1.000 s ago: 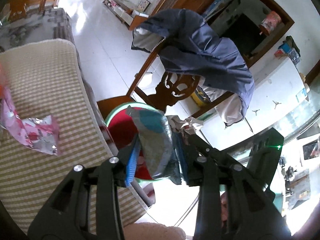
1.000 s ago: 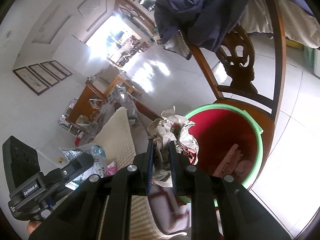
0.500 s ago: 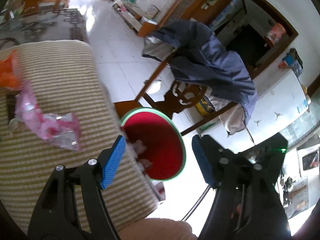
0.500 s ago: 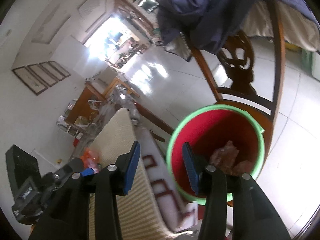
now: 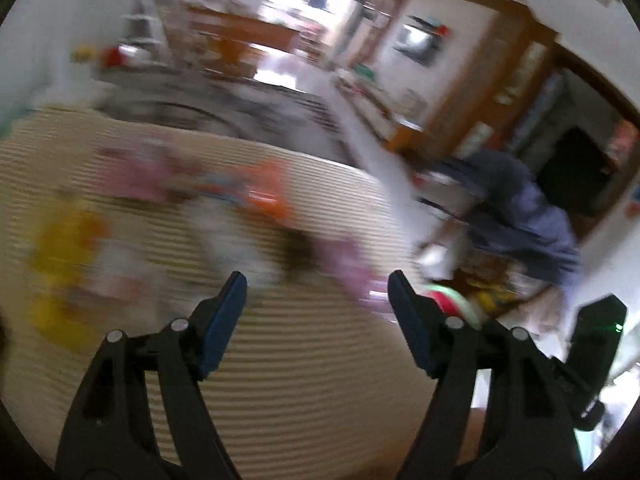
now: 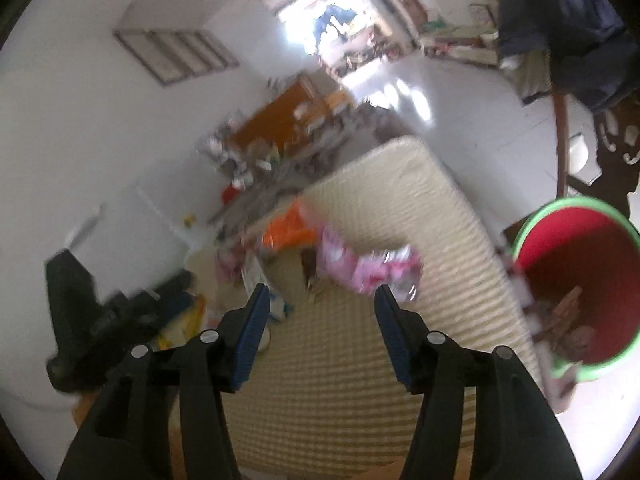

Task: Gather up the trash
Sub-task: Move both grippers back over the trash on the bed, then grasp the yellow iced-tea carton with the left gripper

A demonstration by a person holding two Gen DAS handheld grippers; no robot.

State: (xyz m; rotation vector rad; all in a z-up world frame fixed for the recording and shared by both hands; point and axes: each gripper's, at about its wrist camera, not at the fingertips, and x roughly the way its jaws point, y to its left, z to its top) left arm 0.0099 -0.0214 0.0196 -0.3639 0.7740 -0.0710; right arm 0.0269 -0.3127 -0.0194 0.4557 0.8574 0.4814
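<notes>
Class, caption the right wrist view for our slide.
Open right gripper above striped mat, pink wrapper ahead, red bin alongside.

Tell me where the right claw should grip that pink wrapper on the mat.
Grip the crumpled silvery end of the pink wrapper, nearest the open right claw. It lies flat on the striped mat, its long side crosswise, so come down from above and pinch a raised fold. The blur hides finer creases.

Ribbed woven mat (image 6: 352, 364); glossy plastic bin (image 6: 580, 280); shiny crinkled foil wrapper (image 6: 372, 268).
</notes>
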